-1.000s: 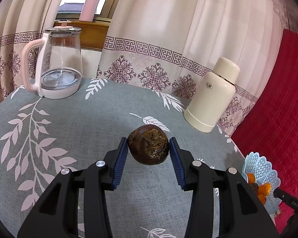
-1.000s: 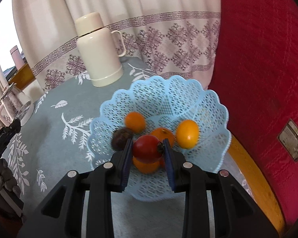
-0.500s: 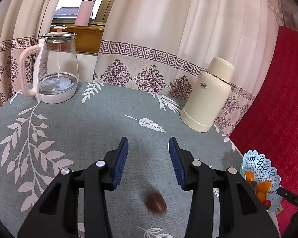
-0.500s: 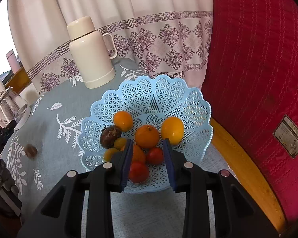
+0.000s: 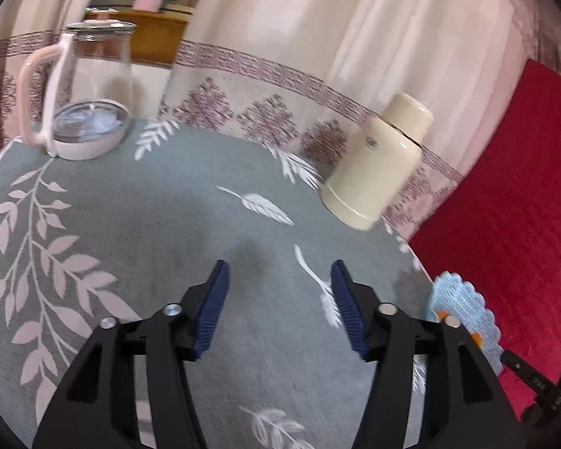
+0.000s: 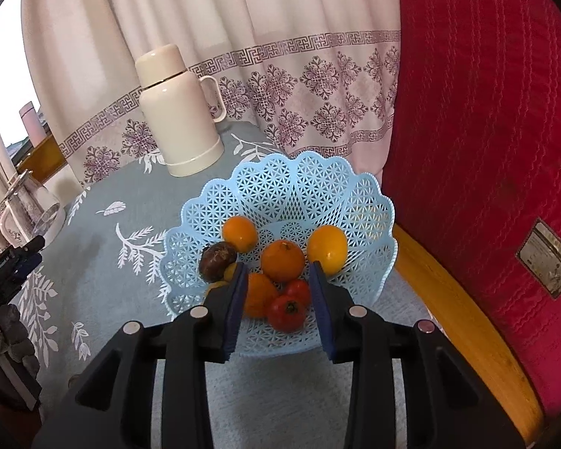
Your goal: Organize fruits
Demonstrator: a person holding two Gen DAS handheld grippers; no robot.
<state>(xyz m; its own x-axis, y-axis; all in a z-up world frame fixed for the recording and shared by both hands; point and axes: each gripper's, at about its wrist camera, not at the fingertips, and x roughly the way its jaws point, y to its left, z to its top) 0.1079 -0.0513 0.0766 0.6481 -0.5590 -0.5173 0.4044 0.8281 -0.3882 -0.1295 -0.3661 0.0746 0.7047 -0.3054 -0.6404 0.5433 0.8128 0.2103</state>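
While its jaws have just been opening, the left tool [image 5: 278, 280] hovers empty over the grey surface [image 5: 131, 224]. Also just opening and gripping nothing, the right tool [image 6: 278, 280] hangs above the blue basket [image 6: 299, 183], where the fruits [image 6: 282, 260] lie.

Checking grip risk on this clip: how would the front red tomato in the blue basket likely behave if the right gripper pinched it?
The red tomato looks round and glossy, so it could slip or roll between the pads. It lies low among other fruit in the blue basket, so neighbours would probably shift. The skin looks thin; a hard squeeze might bruise it.
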